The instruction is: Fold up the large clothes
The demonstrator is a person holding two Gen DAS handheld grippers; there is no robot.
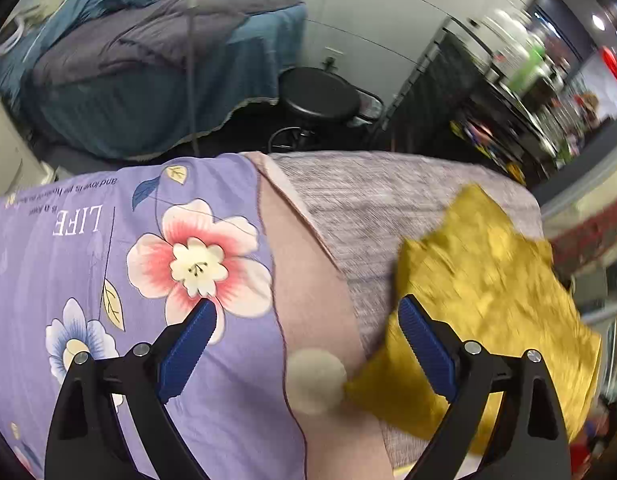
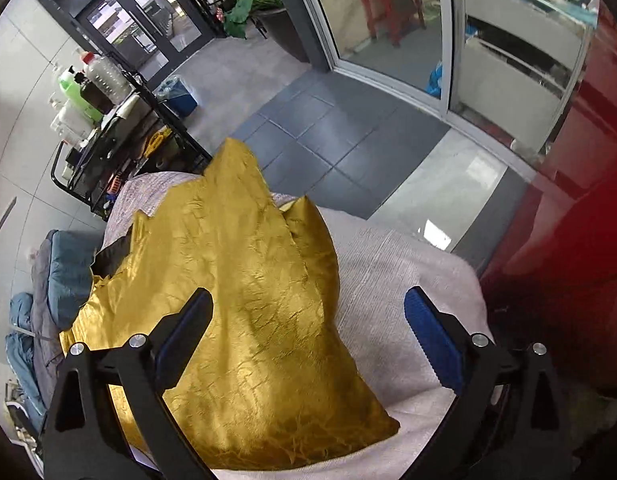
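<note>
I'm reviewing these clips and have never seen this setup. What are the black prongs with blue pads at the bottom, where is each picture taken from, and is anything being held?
There is no robot: a person holds a two-finger gripper in each hand, each with a fisheye camera looking along its fingers. One picture is from the left gripper, the other from the right gripper. Both look down on a surface under a pinkish cover. On it lie a crumpled gold garment and a purple floral cloth; a pale round pad sits by the gold fabric's corner. Both grippers stand open and hold nothing.

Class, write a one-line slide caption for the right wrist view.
Open right gripper above a folded gold garment on the grey-covered table.
</note>
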